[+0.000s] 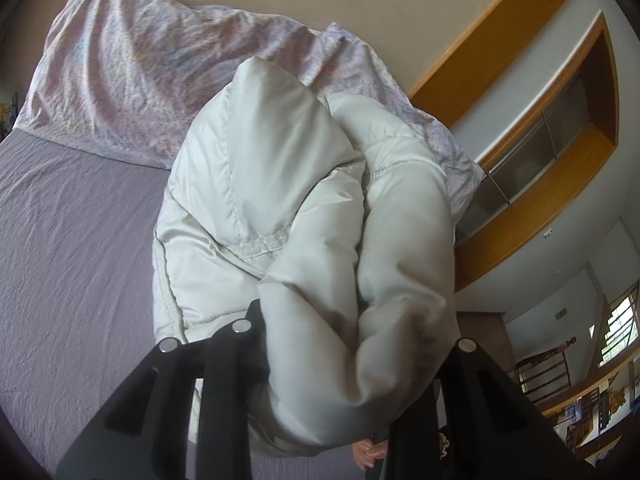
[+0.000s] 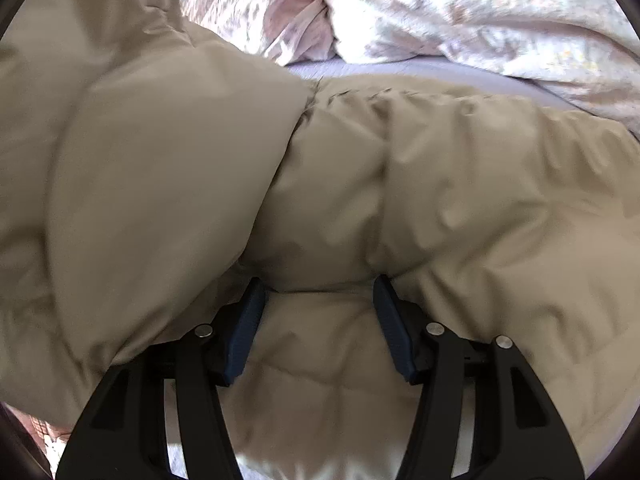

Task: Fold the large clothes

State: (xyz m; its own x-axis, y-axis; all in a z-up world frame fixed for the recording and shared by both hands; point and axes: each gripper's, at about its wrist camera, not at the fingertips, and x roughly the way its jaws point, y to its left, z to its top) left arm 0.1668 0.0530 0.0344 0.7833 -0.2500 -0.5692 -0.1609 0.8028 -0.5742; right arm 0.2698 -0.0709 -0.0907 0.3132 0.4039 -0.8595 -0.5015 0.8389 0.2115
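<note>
A puffy off-white jacket (image 1: 256, 184) is lifted off the bed in a bunch, its quilted panels and a stitched seam hanging in front of me. My left gripper (image 1: 356, 328) is shut on a thick roll of it, which bulges out between the black fingers (image 1: 224, 380). In the right wrist view the same jacket (image 2: 460, 184) looks beige and fills the frame. My right gripper (image 2: 320, 284) has its blue pads (image 2: 244, 332) set wide apart, the tips pinching a fat fold, with creases running out from them. A person's hand (image 1: 366, 454) shows below the left gripper.
The bed has a lilac sheet (image 1: 72, 248). A crumpled pale floral duvet (image 1: 132, 72) lies along its far side, also seen as floral duvet (image 2: 480, 12). A wall with wooden trim (image 1: 532, 216) and a railing (image 1: 540, 372) stand to the right.
</note>
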